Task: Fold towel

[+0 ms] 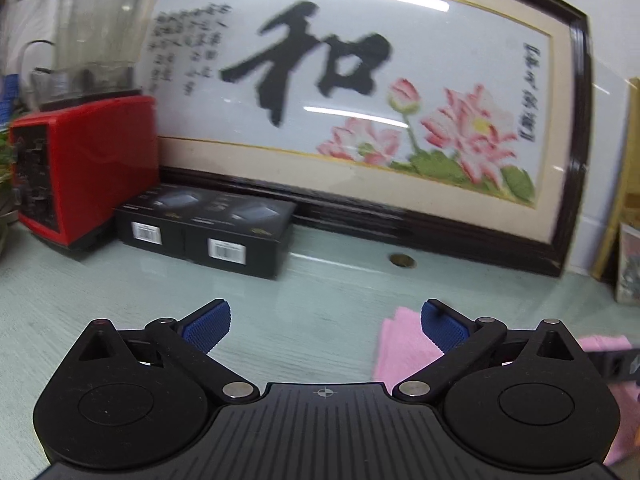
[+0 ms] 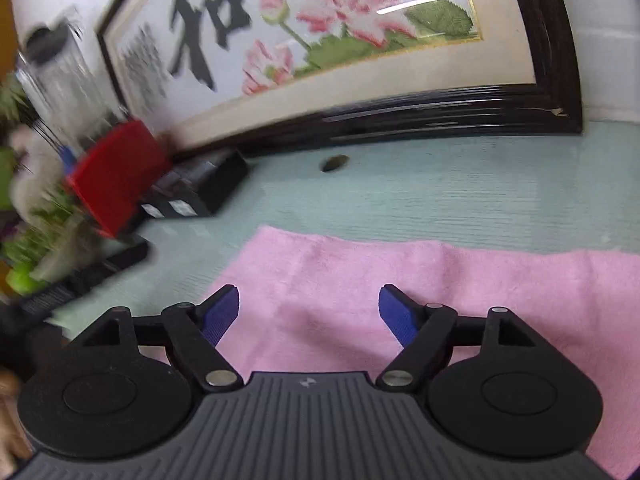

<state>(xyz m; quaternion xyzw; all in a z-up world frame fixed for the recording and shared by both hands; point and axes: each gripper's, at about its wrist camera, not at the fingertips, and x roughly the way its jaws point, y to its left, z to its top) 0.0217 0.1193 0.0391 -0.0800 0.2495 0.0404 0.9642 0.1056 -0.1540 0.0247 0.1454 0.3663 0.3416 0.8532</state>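
Looking along the left gripper (image 1: 325, 326), its blue-padded fingers (image 1: 208, 326) stand wide apart with nothing between them, over the pale green table (image 1: 320, 312). The pink towel (image 1: 402, 350) lies flat on the table at the lower right, its near corner just behind the right-hand finger; whether that finger touches the cloth cannot be told. More of the towel shows at the far right edge. Beyond the towel, leaning against the wall, stands a dark-framed picture (image 1: 360, 92) with a large black character and pink lotus flowers. Left of the towel and further back lie two black boxes (image 1: 208, 228) with white barcode labels, side by side. Just left of the boxes stands a red blender (image 1: 86, 168) with a clear jug on top. A small round hole (image 1: 402, 260) sits in the table between the towel and the frame.

From the right wrist, the right gripper (image 2: 309, 314) hangs over the towel (image 2: 400, 280), its blue fingers (image 2: 224, 314) spread wide and holding nothing. The towel spreads flat beneath and ahead of them, reaching the right edge of the view. Past the towel's far edge lie the table (image 2: 440, 192) and the hole (image 2: 335, 163), then the picture (image 2: 320, 40). Far left of the towel, blurred, are the blender (image 2: 116, 176) and the boxes (image 2: 200, 188).
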